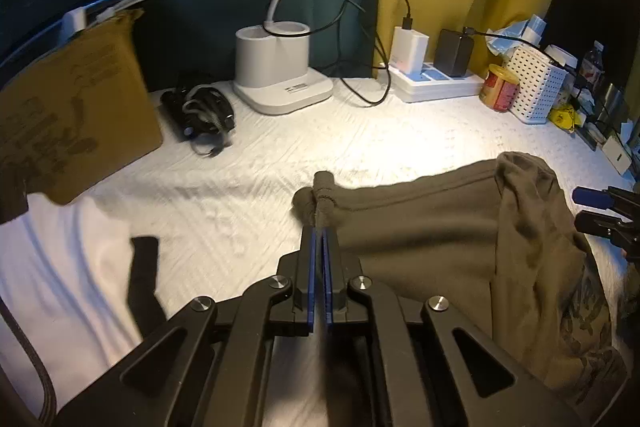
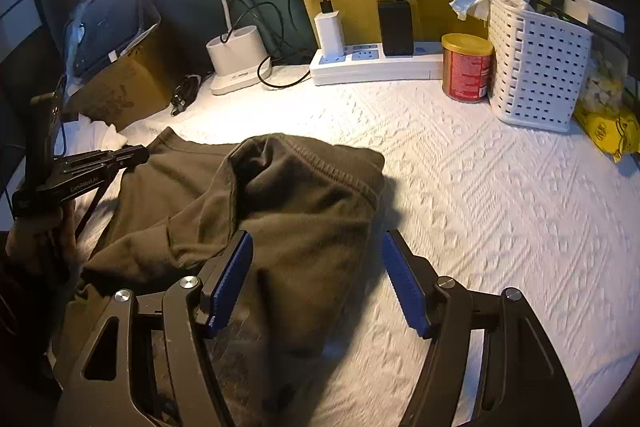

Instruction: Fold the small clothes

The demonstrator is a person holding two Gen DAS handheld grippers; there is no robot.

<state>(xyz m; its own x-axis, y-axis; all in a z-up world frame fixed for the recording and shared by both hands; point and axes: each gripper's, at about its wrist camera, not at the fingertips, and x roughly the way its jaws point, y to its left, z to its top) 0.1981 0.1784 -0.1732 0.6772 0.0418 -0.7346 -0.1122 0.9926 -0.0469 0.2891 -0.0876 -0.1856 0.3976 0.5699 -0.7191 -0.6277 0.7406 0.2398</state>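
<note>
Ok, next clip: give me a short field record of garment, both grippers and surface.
garment: dark olive T-shirt, crumpled, partly folded over itself
left hand-held gripper: shut on a bunched edge of the T-shirt
right hand-held gripper: open, above the shirt's right side, holding nothing
surface: white textured cover
background: red can, white basket, power strip, lamp base

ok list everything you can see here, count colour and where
garment: 1, olive-brown, crumpled at centre of the cover
bed cover: 1, white textured, under everything
desk lamp base: 1, white, at the back
power strip: 1, white, back, holding a white and a black charger
tin: 1, red with gold lid, beside the basket
basket: 1, white perforated, back right
cardboard box: 1, brown, left
left gripper: jaws shut on garment edge
right gripper: jaws open over garment
</note>
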